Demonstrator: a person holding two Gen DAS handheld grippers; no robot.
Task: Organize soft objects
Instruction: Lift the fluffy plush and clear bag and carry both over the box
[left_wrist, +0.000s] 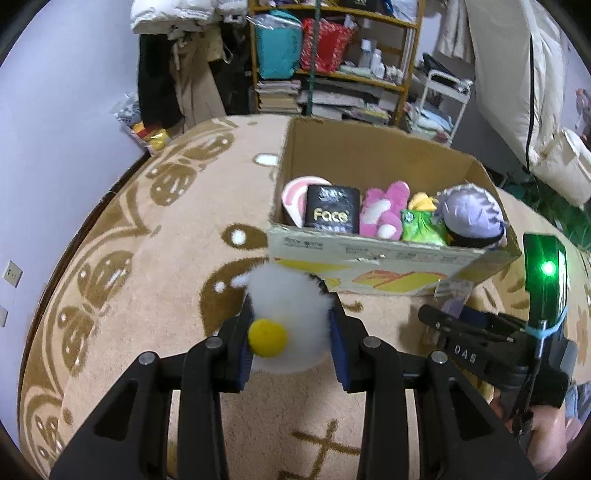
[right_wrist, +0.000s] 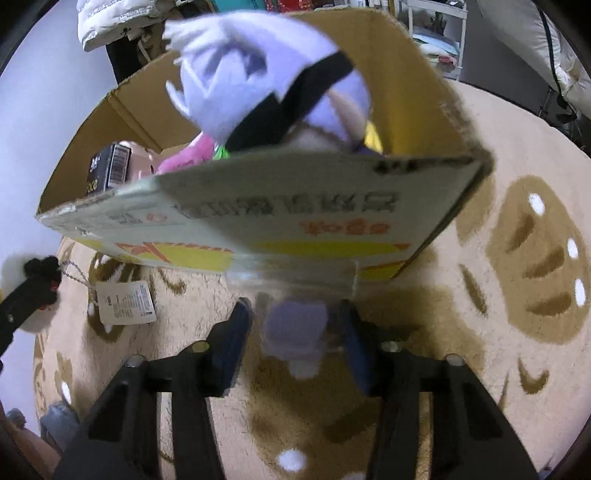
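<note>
The left claw (left_wrist: 291, 332) pinches a fluffy white plush with a yellow ball nose (left_wrist: 286, 314) between its blue pads, just in front of the cardboard box (left_wrist: 369, 254) and short of its near wall. The box stands on a tan patterned carpet (left_wrist: 147, 240) and already holds a pink-and-white plush (left_wrist: 384, 212), a green pouch (left_wrist: 421, 225), a black "Face" carton (left_wrist: 332, 210) and a lilac-haired doll (left_wrist: 469, 218) at its right end.

The right claw (right_wrist: 295, 332) sits low against the outside of the box's near wall, its fingers spread around a lilac piece in clear wrapping (right_wrist: 295, 328); whether they actually press on it I cannot tell (the view is blurred).

The likeliest trouble: the white plush is bulky and gripped only by its fur, so it may catch the near rim on the way over and slip out onto the carpet. Its hang tag (right_wrist: 123, 302) trails on a chain below the box front and could snag that edge. The row inside looks full, so a drop there might perch and roll back out.
</note>
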